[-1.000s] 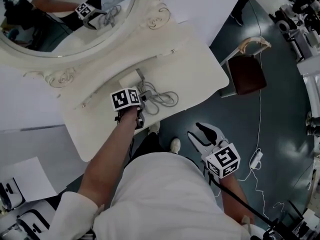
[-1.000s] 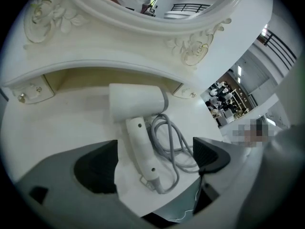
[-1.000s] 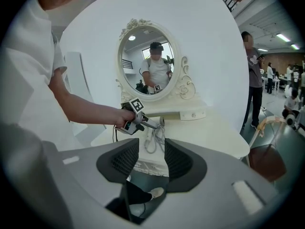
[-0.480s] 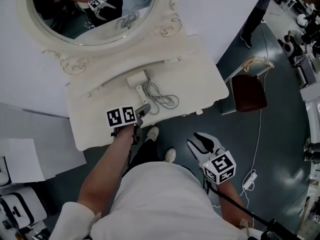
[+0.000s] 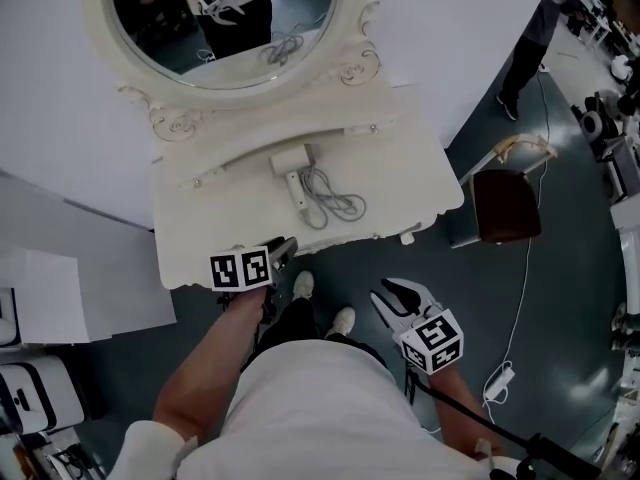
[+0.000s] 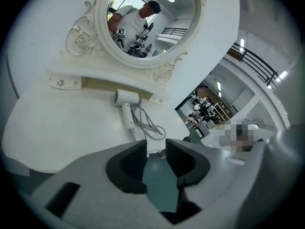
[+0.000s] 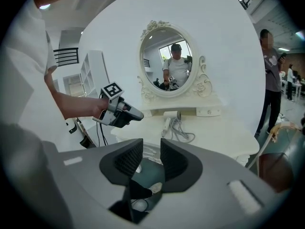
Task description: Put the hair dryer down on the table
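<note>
Hair dryer (image 5: 292,163) lies flat on the white dressing table (image 5: 210,243), toward the back edge and just below the oval mirror (image 5: 225,28). Its barrel runs along the back edge and its handle points at the front edge. Its grey cord (image 5: 335,200) sits in loose loops just beside the handle, toward the table's right end, all on the top with none hanging over. Nothing touches the dryer. My left gripper (image 5: 284,248) hovers at the front edge, toward the left front corner, well apart from the dryer. Its jaws have just been closing and stand with only a narrow slot between the pads, nothing in it but floor seen through. My right gripper (image 5: 395,294) hangs off the table altogether, over the dark floor out from the front edge, near the shoes (image 5: 343,320) of the person carrying the rig. Its jaws have been closing too, there is a gap, and nothing is between them. I read the dryer's spot as deliberate: far enough from every edge that neither it nor the cord should slide off. Judging by how things lie, the put-down is done. A brown chair (image 5: 505,206) stands off the right end, not involved.
</note>
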### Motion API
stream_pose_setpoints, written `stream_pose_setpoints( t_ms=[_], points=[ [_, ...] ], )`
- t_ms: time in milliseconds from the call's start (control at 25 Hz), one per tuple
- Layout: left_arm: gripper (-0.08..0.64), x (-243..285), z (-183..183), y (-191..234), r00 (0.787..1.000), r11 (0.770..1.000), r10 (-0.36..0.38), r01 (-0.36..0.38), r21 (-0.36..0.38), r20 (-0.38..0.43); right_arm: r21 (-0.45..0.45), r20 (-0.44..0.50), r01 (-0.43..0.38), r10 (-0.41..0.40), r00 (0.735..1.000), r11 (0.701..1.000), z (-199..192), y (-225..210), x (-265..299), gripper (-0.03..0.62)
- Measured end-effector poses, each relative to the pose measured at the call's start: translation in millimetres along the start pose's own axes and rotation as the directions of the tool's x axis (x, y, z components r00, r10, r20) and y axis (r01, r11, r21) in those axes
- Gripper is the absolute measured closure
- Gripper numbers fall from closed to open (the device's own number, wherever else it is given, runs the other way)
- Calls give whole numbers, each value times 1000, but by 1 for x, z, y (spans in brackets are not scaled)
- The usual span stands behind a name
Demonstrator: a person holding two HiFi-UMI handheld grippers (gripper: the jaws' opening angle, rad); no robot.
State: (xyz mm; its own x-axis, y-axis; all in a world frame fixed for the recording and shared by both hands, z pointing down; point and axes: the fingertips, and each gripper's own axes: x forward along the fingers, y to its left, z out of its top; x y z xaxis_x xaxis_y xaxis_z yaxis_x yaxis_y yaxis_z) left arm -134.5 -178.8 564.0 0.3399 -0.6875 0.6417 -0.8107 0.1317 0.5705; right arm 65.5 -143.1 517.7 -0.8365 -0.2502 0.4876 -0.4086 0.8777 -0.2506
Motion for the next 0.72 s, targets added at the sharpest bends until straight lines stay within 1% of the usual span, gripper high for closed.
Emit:
stream_pose_setpoints(
  t_ms=[80,120,240,320,400,520,640,720],
  points=[
    [505,-11,-1,-12,999,999,-39,39,15,25,0,-4,-13,13,1000,1000,-1,5,2,485],
    [561,-17,-2,-19,997,997,-69,68,26,38,-2,-7,-17,17,1000,1000,-1,8,4,493],
    [560,-33,-13,-45,982,981,-182,177,84,51,-11,-10,-35,35,999,999,-1,18,7,534],
    [560,-43,-27,-59,975,964,-222,216,155,22,-20,-11,-48,48,999,999,1,25,8,568],
    [560,-52,-40,-71,970,942,-242,238,237,-16,-33,-14,-59,59,998,998,3,31,10,594],
    [558,-69,-59,-83,965,902,-255,261,343,-63,-48,-28,-80,79,997,996,5,44,17,594],
    [558,-88,-75,-84,963,862,-249,267,430,-99,-59,-40,-104,102,994,993,7,63,26,594],
    [558,-102,-87,-82,963,840,-244,269,471,-116,-73,-51,-117,114,992,990,7,79,31,594]
  ],
)
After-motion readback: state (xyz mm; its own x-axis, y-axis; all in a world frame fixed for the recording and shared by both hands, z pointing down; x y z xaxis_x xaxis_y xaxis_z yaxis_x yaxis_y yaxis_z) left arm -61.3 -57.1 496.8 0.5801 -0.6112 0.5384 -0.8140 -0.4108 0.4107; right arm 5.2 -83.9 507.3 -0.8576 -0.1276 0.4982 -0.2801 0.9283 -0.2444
